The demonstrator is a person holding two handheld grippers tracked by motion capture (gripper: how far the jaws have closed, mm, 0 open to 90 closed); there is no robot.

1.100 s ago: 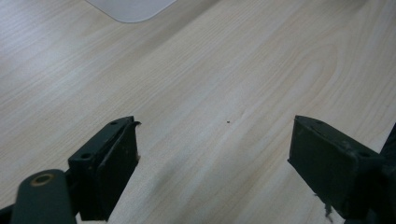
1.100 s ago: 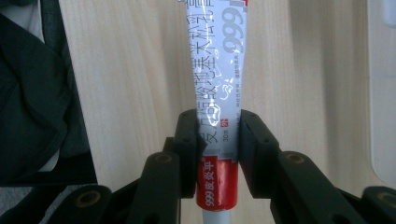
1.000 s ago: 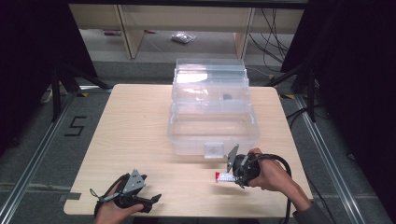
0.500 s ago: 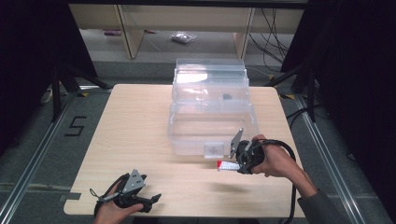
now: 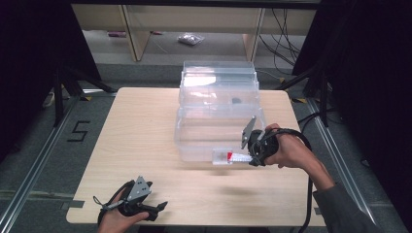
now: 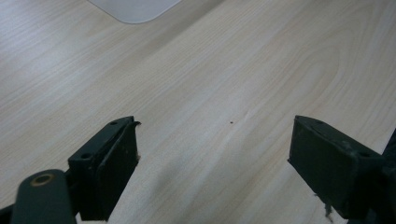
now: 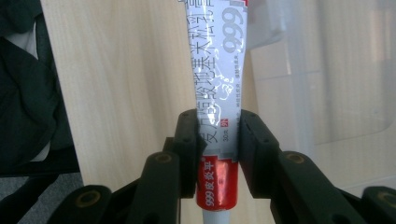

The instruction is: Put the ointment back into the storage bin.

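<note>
A white tube with a red band and printed characters (image 7: 218,70) is pinched between the pads of my right gripper (image 7: 219,140), which is shut on its lower part. In the high view the tube (image 5: 232,156) sticks out leftward from the right gripper (image 5: 247,158), held above the table just in front of the clear plastic box (image 5: 218,97). My left gripper (image 5: 156,208) rests at the table's front left corner. Its jaws stand wide apart over bare wood in the left gripper view (image 6: 215,163), open with nothing between them.
The light wooden table (image 5: 136,136) carries the stacked clear box at its middle back. A corner of the box (image 6: 135,7) is in the left gripper view. A cable (image 5: 303,141) loops from the right gripper. Shelving and a small bag (image 5: 189,39) lie beyond the table.
The right gripper has lifted the tube off the table and carried it up toward the front of the clear box. The left gripper has stayed put.
</note>
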